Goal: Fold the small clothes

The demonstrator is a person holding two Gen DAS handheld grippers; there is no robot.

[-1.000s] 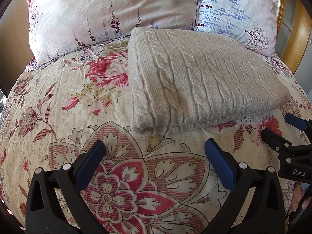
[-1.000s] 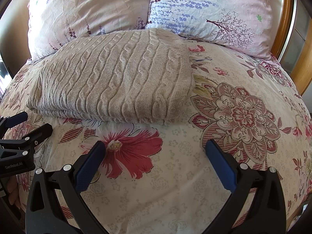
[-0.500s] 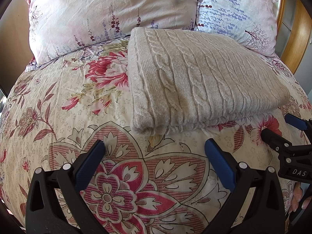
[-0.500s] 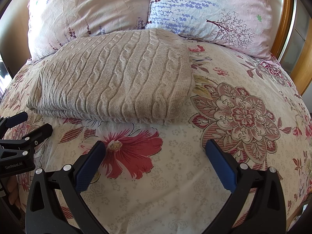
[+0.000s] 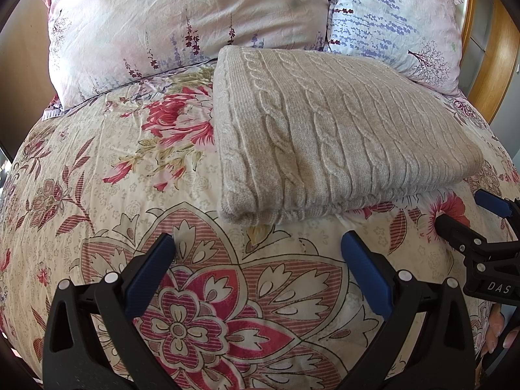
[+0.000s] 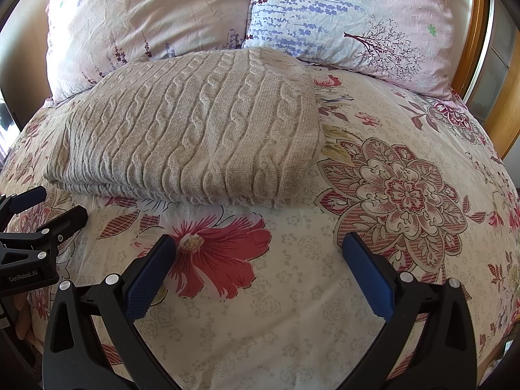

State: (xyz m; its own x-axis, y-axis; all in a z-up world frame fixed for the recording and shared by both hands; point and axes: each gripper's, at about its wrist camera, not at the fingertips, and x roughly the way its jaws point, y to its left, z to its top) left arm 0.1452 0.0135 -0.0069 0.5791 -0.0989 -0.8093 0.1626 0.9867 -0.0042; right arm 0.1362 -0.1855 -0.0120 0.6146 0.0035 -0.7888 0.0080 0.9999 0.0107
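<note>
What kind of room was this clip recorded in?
Most likely a bedroom: a folded beige cable-knit sweater lies on a floral-print bedspread, with two pale floral pillows propped against an orange wooden headboard behind it.

beige cable-knit sweater [image 5: 328, 136], folded into neat thick rectangle, lying flat on floral bedspread [image 5: 107, 175], far edge touching pillows [image 5: 182, 22]

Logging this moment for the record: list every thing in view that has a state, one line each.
Sweater: folded into a flat rectangle, lying on the bedspread, untouched.
Left gripper: jaws open, empty, short of the sweater's near edge.
Right gripper: jaws open, empty, short of the sweater.
Bedspread: spread flat, lightly wrinkled.
Two pillows: propped side by side behind the sweater.
</note>
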